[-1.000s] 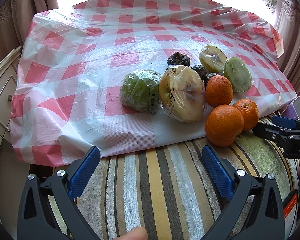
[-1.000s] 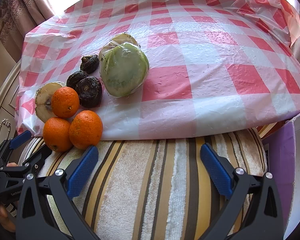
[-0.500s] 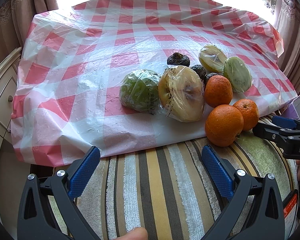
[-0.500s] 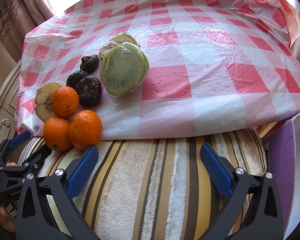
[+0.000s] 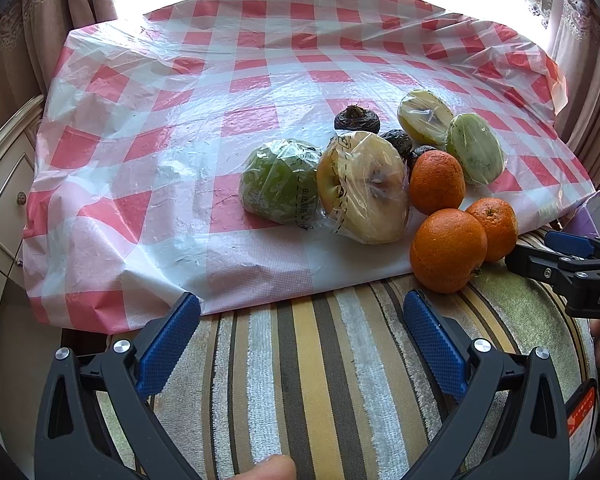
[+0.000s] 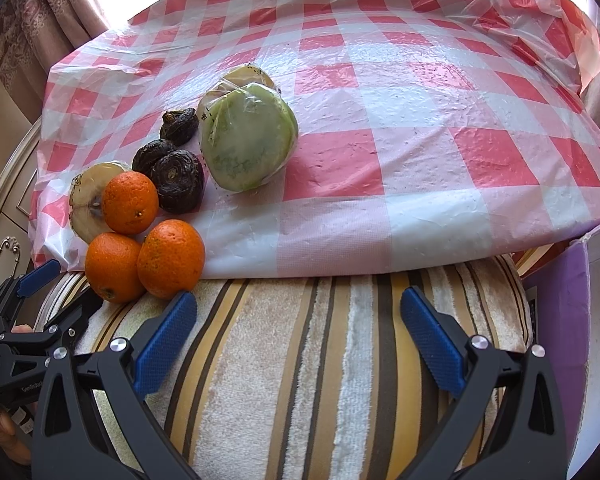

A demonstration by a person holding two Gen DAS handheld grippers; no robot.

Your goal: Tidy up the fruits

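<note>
The fruits sit mixed in one cluster: three oranges (image 5: 447,250) at the checkered plastic sheet's (image 5: 172,152) near edge, wrapped halves and dark fruits (image 6: 179,186) just behind. Left gripper (image 5: 300,344) and right gripper (image 6: 298,334) hang short of the sheet, jaws apart and empty, likely poised for a first pick.

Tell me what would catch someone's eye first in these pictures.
Three bright oranges clustered at the near edge of the red-checked tablecloth, two of them resting on the striped towel. Just behind sit plastic-wrapped fruit halves and dark wrinkled fruits. The left gripper and the right gripper are both open and empty.
</note>
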